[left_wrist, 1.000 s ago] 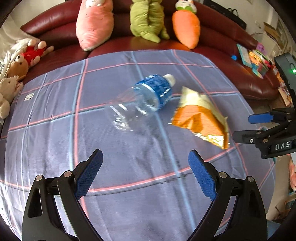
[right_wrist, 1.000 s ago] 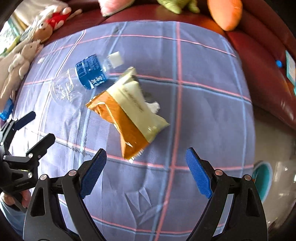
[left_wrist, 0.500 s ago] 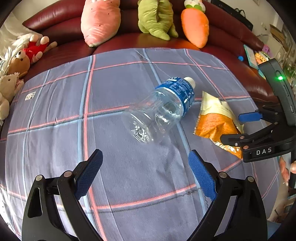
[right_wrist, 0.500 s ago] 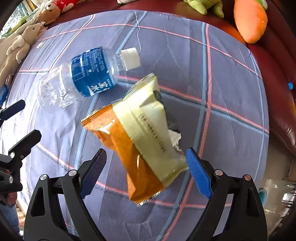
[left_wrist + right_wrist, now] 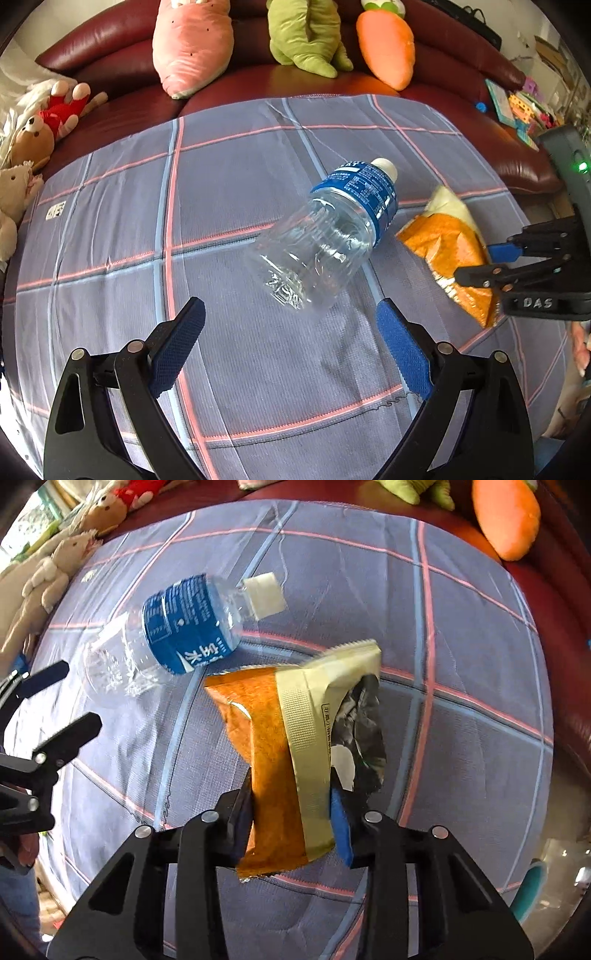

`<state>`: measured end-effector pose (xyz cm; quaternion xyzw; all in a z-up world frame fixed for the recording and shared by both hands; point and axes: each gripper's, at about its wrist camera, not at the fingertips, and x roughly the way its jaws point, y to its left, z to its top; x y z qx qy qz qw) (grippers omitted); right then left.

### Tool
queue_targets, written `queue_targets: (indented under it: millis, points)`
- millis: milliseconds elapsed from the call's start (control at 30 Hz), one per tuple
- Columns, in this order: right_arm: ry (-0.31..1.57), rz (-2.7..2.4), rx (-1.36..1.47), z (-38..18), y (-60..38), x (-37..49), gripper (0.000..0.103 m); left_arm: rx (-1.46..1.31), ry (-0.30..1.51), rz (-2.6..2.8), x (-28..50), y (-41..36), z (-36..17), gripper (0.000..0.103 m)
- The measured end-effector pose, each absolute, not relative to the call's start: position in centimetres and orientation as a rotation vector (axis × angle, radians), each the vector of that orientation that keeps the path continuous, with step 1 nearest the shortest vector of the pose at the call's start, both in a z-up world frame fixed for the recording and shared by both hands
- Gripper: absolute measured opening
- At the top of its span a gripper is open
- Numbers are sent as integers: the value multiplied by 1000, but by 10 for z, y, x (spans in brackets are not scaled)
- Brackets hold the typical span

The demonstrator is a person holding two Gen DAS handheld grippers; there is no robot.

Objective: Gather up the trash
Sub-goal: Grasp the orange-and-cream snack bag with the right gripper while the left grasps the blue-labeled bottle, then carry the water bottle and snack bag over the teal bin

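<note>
My right claw (image 5: 291, 808) had just been closing, and the wrapper (image 5: 280, 753) sat between its pads, pinched at the lower half, orange side against one pad and cream side against the other. So I judged the first piece of trash caught but not yet lifted clear; most of the wrapper lay on the checked cloth (image 5: 461, 672), its torn silver lining spilling out to the right. My left claw (image 5: 291, 350) hung wide apart above the cloth with nothing between its pads, pointing down at the bottle (image 5: 328, 240). That bottle lay on its side just ahead of the left pads, clear and seemingly empty, its white cap turned toward the sofa (image 5: 258, 77), its neck end near the top of the wrapper; I could not tell if they touched. By my reckoning the task was at its start: one grip made, the bottle untouched, and no bin or bag in either view to drop things into. As for writing, the bottle's blue label (image 5: 188, 627) carried white characters, one of which I read as the sign for water; the smaller lines on it were too fine to make out. The cream strip of the wrapper had a row of small print I could not read. The body of my right claw, seen from the left camera, bore the letters DAS. A small white tag (image 5: 56, 210) with a dark pattern was on the cloth's far left, unreadable.
</note>
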<state>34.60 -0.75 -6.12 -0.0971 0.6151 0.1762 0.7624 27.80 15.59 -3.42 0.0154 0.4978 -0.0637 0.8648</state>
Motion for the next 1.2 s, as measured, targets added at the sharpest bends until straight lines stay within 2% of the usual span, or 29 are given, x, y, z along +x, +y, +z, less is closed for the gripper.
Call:
queue_targets:
  millis: [400,667,900,933,967,1000,1100,1200]
  points:
    - [1312,305,-159,-41,-36,338,35,128,1049,-177,304,141,-32,94]
    - [1322,251,-212,-40,-48,356,35,229,1078,-222,330,120,-37,94]
    - [1308,215,-128,-38,-68,375,35,297,1110,-242,344,111,-49,93]
    - [1307,217,-121,-38,-67,376,35,316,1110,-242,345,111,-51,92]
    - [1308,221,-108,-39,-68,376,35,330,1110,-247,346,110,-51,82]
    - [1308,223,-98,-40,-70,376,35,343,1114,-252,346,109,-51,77]
    - [1313,225,-72,-43,-76,375,35,377,1129,-259,348,105,-51,69]
    - [1321,227,-44,-47,-82,371,35,362,1162,-264,350,104,-56,69]
